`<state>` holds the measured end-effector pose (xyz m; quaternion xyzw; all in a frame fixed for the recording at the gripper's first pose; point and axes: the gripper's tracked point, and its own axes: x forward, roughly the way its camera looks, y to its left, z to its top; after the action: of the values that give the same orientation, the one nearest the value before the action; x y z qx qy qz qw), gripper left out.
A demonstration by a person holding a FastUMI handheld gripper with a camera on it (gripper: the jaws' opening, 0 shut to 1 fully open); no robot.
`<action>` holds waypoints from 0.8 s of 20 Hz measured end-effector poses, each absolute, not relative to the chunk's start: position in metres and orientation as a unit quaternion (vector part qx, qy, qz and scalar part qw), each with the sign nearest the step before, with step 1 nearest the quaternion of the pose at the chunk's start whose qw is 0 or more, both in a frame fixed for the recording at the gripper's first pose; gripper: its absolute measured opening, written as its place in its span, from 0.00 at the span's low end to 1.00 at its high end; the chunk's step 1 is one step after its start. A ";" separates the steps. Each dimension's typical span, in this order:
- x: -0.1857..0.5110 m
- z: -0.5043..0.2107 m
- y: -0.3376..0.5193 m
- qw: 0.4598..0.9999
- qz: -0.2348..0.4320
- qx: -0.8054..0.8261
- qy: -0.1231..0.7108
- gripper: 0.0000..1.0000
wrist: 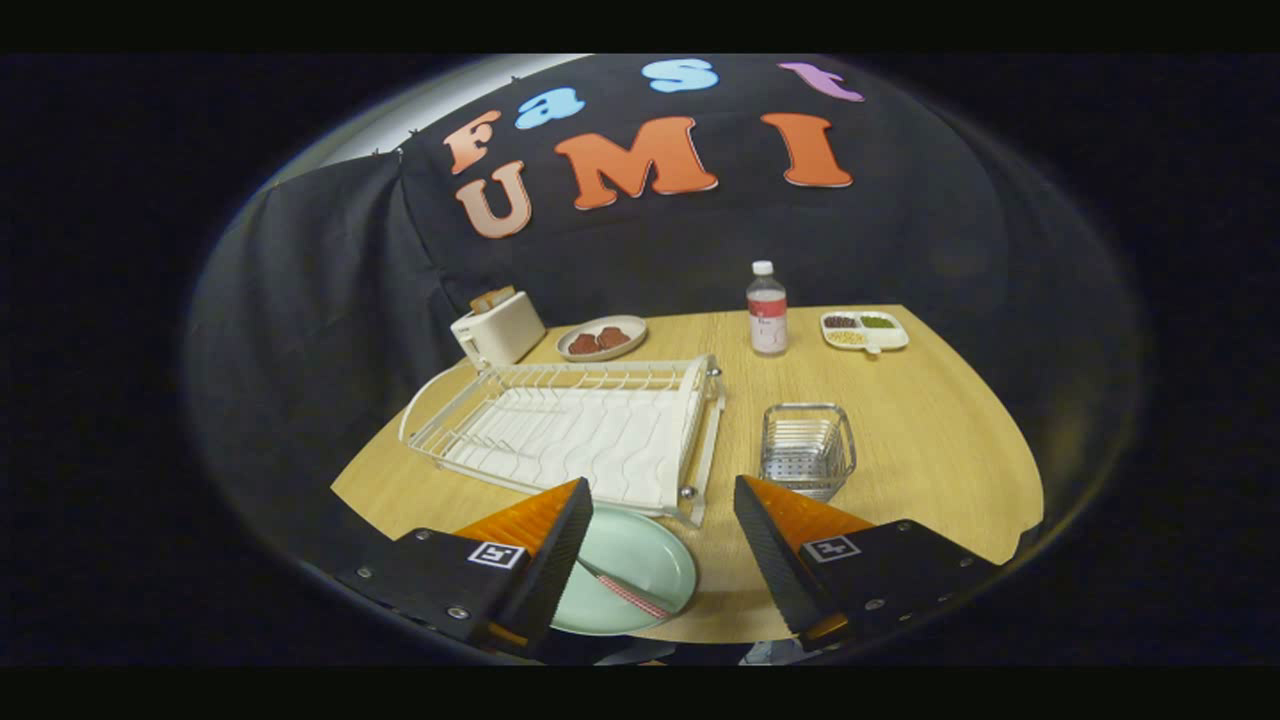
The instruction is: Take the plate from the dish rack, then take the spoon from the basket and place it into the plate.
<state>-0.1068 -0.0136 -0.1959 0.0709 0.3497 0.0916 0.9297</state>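
- Gripper [662,520] lower centre, two fingers spread wide, nothing between them
- One pale green plate [640,560] on table [930,450], bottom centre, partly under the left finger
- One spoon [628,592] lying in the plate, striped handle visible
- One white dish rack [570,435] left of centre, no dishes in it
- One wire basket [806,450] right of rack, just beyond the right finger
- Far edge of table: one toaster [497,327], one plate with two brown pieces [602,338], one bottle [767,309], one divided tray [864,330] with three fillings
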 end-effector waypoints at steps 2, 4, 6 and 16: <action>-0.087 -0.159 -0.016 0.945 0.091 0.074 0.305 0.86; -0.067 -0.130 -0.023 0.958 0.086 0.069 0.264 0.88; -0.050 -0.104 -0.029 0.968 0.080 0.065 0.229 0.89; -0.016 -0.041 -0.057 0.989 0.042 0.071 0.125 0.89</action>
<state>-0.0163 -0.0575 -0.0413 0.0715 0.1254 0.0419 0.9886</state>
